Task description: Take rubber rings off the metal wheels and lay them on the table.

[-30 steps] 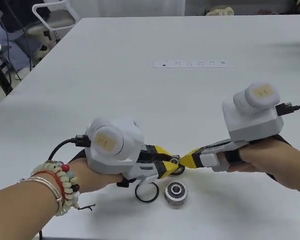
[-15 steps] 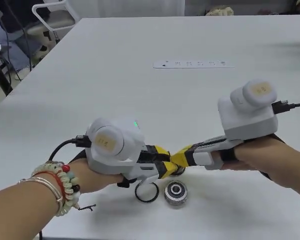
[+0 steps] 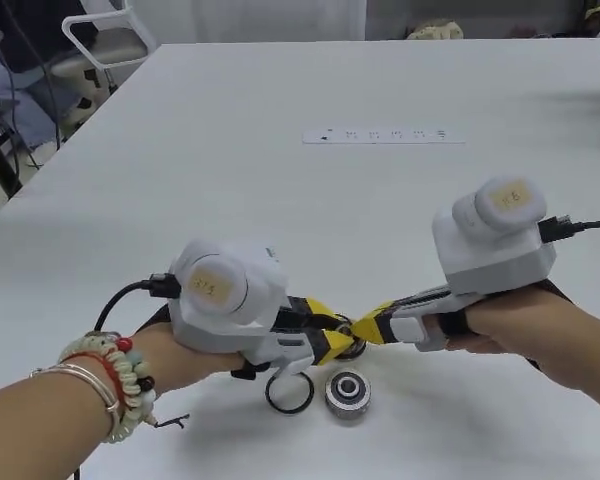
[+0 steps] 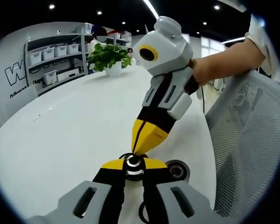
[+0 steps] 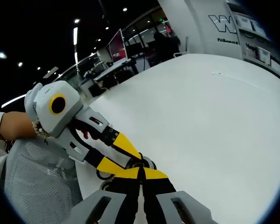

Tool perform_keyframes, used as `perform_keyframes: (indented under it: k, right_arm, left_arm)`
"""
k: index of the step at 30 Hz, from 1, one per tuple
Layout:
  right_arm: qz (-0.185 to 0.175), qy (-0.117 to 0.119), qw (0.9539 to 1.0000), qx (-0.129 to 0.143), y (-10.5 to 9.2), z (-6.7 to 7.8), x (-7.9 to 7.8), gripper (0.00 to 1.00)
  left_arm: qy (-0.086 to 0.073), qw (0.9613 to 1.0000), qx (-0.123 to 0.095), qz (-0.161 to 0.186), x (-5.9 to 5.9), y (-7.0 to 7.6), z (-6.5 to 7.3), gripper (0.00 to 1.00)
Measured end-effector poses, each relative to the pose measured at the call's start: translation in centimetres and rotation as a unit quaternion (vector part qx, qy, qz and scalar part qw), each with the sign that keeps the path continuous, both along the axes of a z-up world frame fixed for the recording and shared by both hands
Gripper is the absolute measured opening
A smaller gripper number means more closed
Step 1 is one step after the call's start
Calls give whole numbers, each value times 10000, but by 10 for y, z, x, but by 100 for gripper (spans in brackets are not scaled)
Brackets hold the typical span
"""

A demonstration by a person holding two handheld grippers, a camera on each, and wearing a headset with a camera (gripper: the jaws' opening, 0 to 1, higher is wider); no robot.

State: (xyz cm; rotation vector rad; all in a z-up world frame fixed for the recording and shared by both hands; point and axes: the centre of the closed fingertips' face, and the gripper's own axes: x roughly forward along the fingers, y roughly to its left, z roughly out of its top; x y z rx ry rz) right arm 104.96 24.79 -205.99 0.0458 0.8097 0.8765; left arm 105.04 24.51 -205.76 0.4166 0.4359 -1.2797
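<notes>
Black loose rubber ring (image 3: 290,392) is being left flat on the white table (image 3: 230,180) nearest the person, just beside a second metal wheel (image 3: 348,392). Just beyond, a metal wheel (image 4: 133,171) is being pinched between the left gripper (image 4: 133,163) jaws. The right gripper (image 5: 140,173) jaws are being pressed together at that wheel's rim; whether rubber is being caught cannot be told. Farther off, a power strip (image 3: 383,135) is being left lying.
</notes>
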Motion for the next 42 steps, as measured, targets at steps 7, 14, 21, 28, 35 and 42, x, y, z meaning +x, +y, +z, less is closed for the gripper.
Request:
perform_keyframes:
  k: [7,14,21,28,35,42]
  right_arm:
    - [-33,-7,10000,27,-1,2,0,0]
    - [-120,-27,9999,98,-3,7,2,0]
    - [-160,-78,9997,160,-6,12,5,0]
    - [-231,-214,9992,240,-8,24,9,0]
    - [-209,-324,9988,306,-5,33,10,0]
    - [-119,-379,9986,339,0,38,7,0]
  left_arm:
    - [-98,9995,112,-278,-8,0,6,20]
    - [-29,9992,-184,-340,-12,-3,30,31]
    - [-109,9986,-312,-420,-15,-2,48,39]
    - [52,9980,-275,-570,-22,6,61,50]
    - [79,9973,-377,-622,-36,16,86,67]
    - [-136,9978,-400,-513,-45,36,106,73]
